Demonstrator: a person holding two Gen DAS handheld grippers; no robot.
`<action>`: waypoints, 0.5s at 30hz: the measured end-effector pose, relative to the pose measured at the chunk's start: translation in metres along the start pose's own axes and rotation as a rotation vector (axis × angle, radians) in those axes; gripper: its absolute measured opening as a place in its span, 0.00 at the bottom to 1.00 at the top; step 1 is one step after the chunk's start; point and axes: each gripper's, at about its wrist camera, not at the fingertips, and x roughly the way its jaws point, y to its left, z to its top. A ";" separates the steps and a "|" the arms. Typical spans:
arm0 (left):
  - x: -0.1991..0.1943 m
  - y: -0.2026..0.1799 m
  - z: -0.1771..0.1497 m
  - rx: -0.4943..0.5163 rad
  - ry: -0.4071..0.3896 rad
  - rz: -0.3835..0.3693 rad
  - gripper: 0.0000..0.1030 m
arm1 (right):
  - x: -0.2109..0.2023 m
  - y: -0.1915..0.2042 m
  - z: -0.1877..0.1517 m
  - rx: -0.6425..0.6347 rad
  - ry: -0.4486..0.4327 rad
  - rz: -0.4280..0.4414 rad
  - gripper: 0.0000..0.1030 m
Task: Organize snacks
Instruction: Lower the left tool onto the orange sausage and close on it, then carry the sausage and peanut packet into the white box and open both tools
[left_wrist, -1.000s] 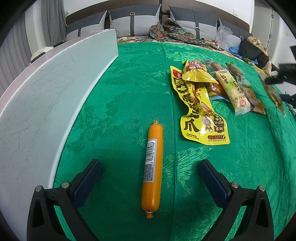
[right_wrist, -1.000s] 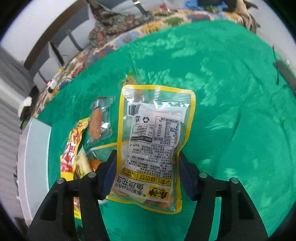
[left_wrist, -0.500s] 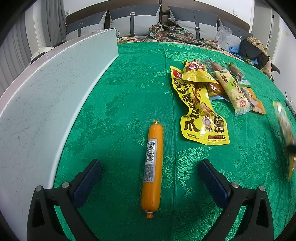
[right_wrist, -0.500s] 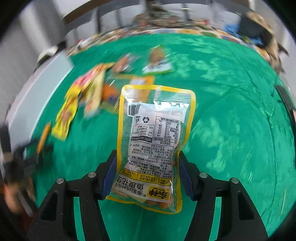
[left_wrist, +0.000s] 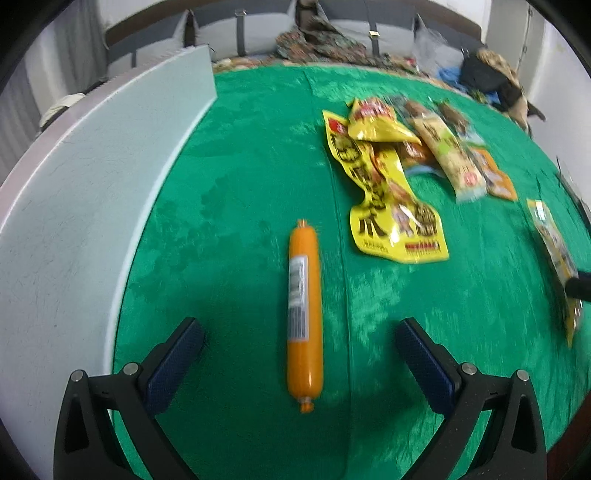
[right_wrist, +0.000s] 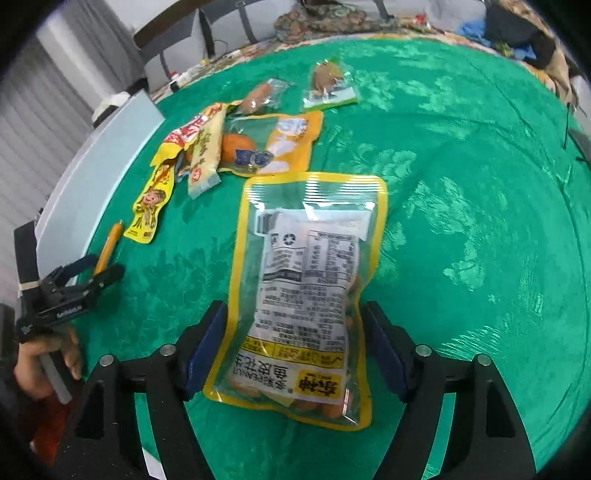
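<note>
My left view is blurred, so the print on the orange sausage (left_wrist: 303, 317) stays unreadable; it lies on the green cloth (right_wrist: 461, 206) between the widely spread fingers of the left gripper (left_wrist: 299, 354); the right edge cuts off the peanut pouch (right_wrist: 306, 295). In my right view the right gripper (right_wrist: 295, 350) has just been opening, jaws now clear of the pouch lying between them; its label reads "PEANUT" upside down; the snack pile (right_wrist: 236, 140) sits beyond.
</note>
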 end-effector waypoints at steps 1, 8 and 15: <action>-0.001 0.000 0.000 0.008 0.020 -0.004 1.00 | 0.000 0.000 0.001 -0.004 0.012 -0.004 0.76; -0.007 -0.009 -0.003 0.048 0.068 -0.021 0.89 | 0.019 0.027 0.013 -0.098 0.143 -0.141 0.77; -0.019 -0.002 0.008 -0.031 0.037 -0.034 0.15 | 0.010 0.020 0.009 -0.038 0.077 -0.118 0.62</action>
